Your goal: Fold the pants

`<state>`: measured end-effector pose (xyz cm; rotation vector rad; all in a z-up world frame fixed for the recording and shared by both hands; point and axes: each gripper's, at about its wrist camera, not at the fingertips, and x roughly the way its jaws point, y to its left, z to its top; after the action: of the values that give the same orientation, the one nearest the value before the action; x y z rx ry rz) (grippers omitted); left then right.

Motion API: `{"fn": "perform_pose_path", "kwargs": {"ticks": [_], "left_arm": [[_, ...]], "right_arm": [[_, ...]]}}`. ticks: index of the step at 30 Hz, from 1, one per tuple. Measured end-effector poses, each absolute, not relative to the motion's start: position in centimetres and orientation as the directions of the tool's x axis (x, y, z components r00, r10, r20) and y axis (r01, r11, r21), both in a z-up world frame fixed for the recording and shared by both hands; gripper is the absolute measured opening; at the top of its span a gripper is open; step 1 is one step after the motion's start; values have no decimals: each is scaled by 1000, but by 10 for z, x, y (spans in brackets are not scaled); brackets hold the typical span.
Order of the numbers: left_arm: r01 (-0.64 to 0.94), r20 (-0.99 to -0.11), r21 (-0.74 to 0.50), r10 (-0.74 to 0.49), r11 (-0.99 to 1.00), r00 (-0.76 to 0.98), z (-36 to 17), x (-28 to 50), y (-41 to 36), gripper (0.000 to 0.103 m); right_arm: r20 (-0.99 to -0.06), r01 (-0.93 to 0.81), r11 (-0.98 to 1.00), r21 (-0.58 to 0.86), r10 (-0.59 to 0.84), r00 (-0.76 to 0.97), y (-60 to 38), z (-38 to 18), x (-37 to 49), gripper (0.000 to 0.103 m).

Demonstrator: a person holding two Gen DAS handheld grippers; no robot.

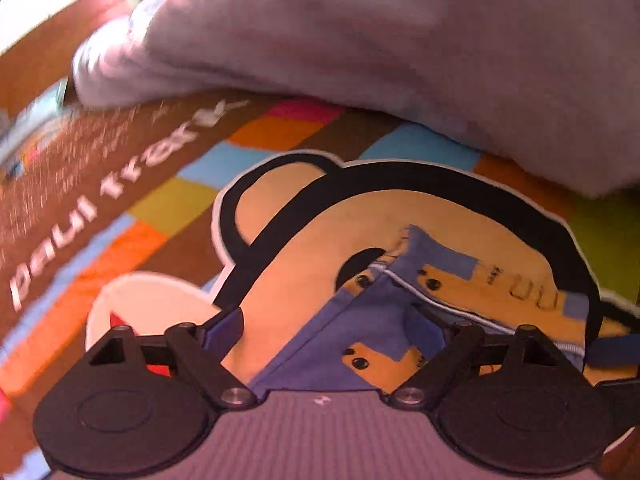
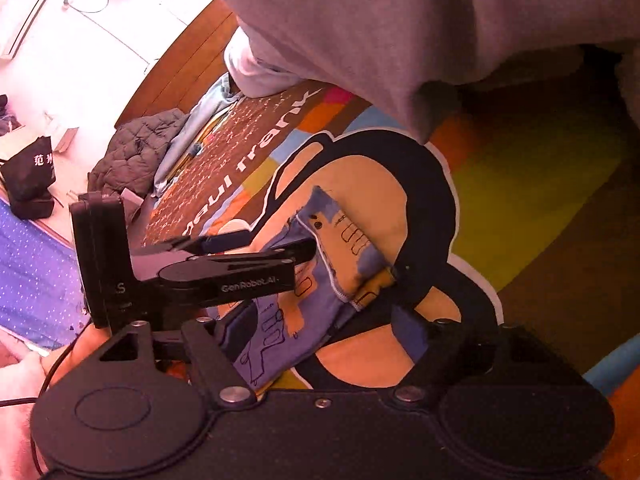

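The blue and tan pants (image 1: 376, 320) lie crumpled on the cartoon-print bedspread (image 1: 280, 216), between the spread jaws of the left gripper (image 1: 408, 324). The right gripper (image 2: 324, 332) also has its jaws spread, with the pants just ahead of them.

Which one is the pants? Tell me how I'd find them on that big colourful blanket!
Find the big blanket with bright coloured squares and a cartoon monkey face outlined in black. The pants lie on that face, right ahead of both grippers. They are small, blue with yellow-orange patches and little black doodles, unlike the plain lilac-grey cloth heaped behind them.
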<state>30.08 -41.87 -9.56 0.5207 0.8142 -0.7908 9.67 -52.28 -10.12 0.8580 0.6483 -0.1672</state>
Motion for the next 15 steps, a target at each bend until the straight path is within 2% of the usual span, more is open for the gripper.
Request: {"fn": "perform_pose_path", "kwargs": {"ticks": [6,9,11,13,15], "left_arm": [[646,-824,-37,-389,762,411,-74,326,-394,90],[568,-835,-72,-361,820,416,-61,328,-385,89],[567,-842,-82,-361,820,401,-50,327,-382,85],[574,-845,-109,-380,811,376,-42,327,-382,84],[580,-849,-156,-408,800,335,-32,325,-385,83]], "right_arm": [[-582,463,533,708,69,810,-533,-111,90,65],[-565,490,451,746,39,824,-537,-117,90,62],[-568,516,418,747,0,823,-536,-119,90,51],[-580,543,407,735,-36,813,-534,-121,91,22],[-590,558,430,710,-69,805,-529,-120,94,17]]}}
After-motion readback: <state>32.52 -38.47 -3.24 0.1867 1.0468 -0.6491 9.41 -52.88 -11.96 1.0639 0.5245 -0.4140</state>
